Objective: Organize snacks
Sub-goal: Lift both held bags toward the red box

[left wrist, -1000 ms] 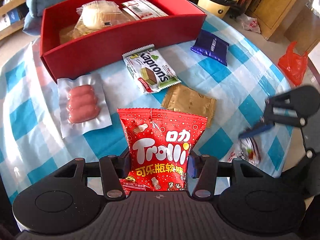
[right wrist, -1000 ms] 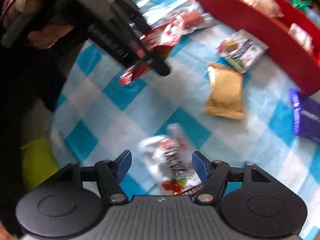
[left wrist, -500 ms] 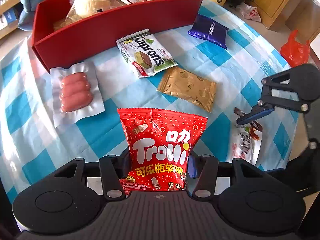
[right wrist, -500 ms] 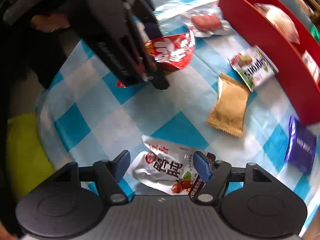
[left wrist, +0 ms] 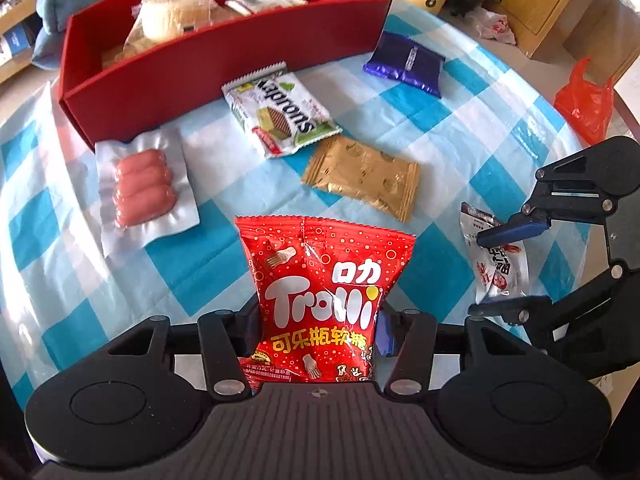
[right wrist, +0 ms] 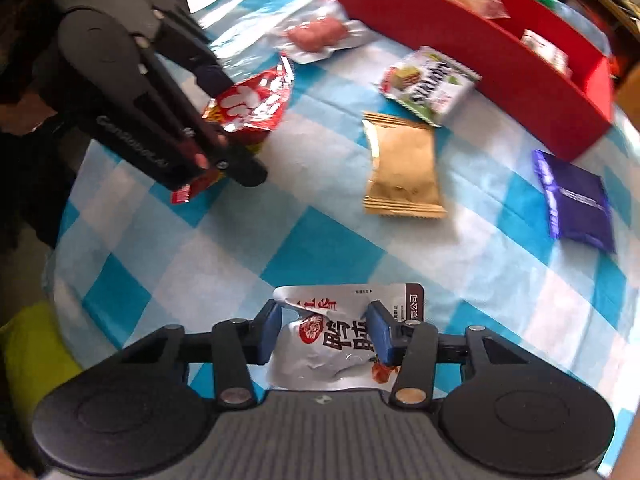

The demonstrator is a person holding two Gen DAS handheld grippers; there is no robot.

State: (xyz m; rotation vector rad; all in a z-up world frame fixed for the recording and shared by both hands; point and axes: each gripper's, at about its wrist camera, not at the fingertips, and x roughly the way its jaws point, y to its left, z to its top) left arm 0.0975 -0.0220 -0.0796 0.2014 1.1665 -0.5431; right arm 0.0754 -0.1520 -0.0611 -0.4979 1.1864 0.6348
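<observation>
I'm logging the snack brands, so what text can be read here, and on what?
"Trolli" and "可乐瓶软糖": red gummy bag in the left gripper.
"Kaprons": green-and-white wafer pack, lying upside down to the left wrist view.
Silver pouch between the right gripper jaws, which are closing: large characters partly hidden.
Purple packet: print too small.

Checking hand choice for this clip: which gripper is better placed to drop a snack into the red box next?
Left, probably. The left gripper already grips the red Trolli bag, lifted and facing the red box. The right gripper is only now closing on the silver pouch, which lies on the tablecloth farther from the box.
</observation>
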